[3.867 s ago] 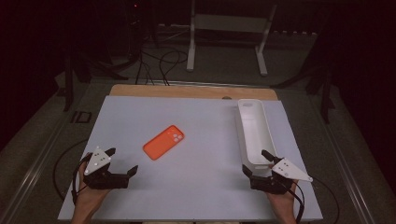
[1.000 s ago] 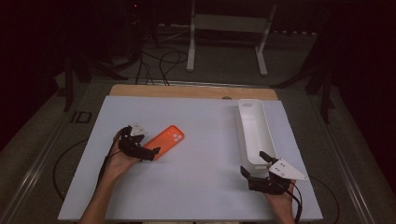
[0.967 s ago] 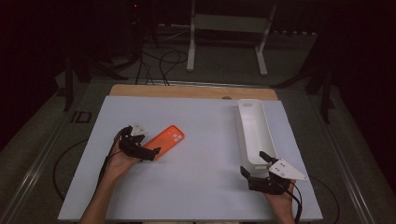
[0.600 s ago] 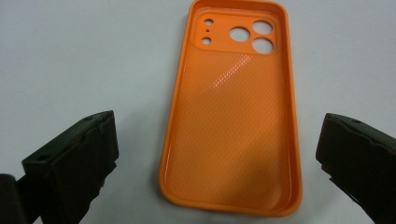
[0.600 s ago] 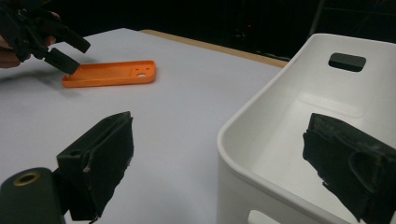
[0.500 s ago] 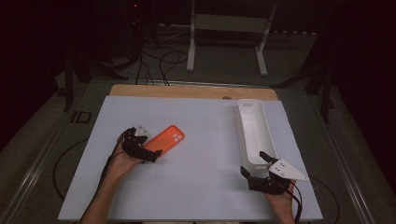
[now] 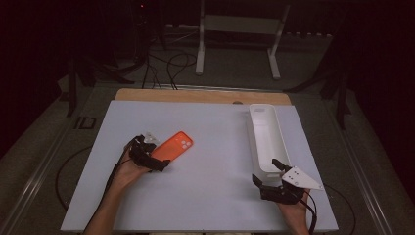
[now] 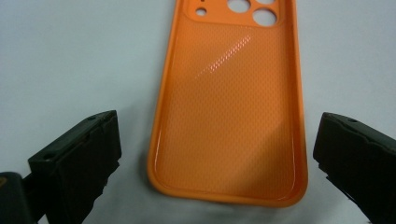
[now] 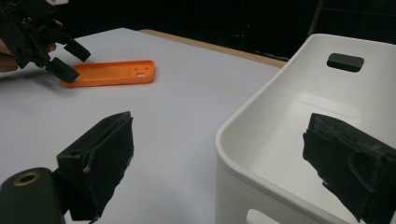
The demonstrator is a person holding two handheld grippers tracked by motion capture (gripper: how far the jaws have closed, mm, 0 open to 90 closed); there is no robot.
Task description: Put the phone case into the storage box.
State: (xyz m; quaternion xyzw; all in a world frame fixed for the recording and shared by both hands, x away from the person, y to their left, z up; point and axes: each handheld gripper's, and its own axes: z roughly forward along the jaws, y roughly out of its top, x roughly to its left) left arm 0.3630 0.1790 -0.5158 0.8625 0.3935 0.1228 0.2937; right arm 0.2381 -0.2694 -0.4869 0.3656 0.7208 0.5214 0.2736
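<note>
Left tongs (image 8: 210,163), jaws wide and empty, straddle the orange phone case's (image 8: 231,102) near end, its length running toward twelve o'clock.

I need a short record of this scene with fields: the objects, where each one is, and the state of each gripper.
work surface: white table top
phone case: orange phone case, lying flat with its hollow side up, left of the table's middle
bin: long white bin, empty as far as the views show, at the right side
left gripper: left gripper, jaws open on either side of the case's near end, not yet closed on it
right gripper: right gripper, jaws open, holding nothing, by the bin's near end
</note>
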